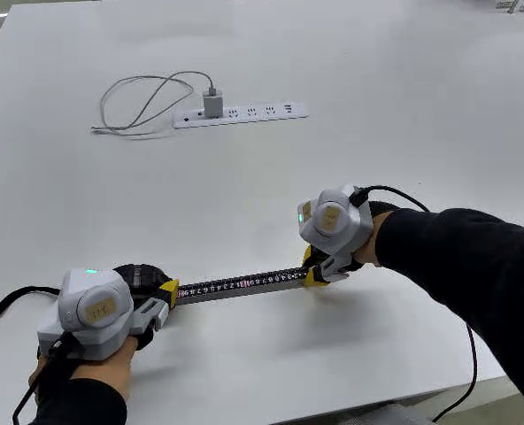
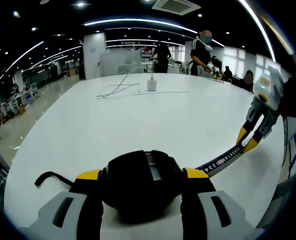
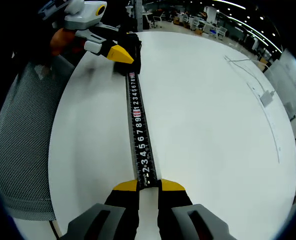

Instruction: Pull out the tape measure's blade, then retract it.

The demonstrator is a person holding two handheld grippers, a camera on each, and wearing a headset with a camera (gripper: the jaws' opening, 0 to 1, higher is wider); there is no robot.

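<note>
On the desk point(image 1: 350, 133), near its front edge, the left tongs point(image 2: 142, 176) are clamped on the tape's case point(image 2: 143, 195). The right tongs point(image 3: 148, 186) pinch the blade point(image 3: 138, 120) at its tip, and it lies stretched flat between them. If the right tongs release abruptly, the spring could whip the blade back and jolt the case loose.

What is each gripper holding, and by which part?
The left gripper clamps the tape measure's black case by its sides; the right gripper pinches the free end of the blade.
</note>
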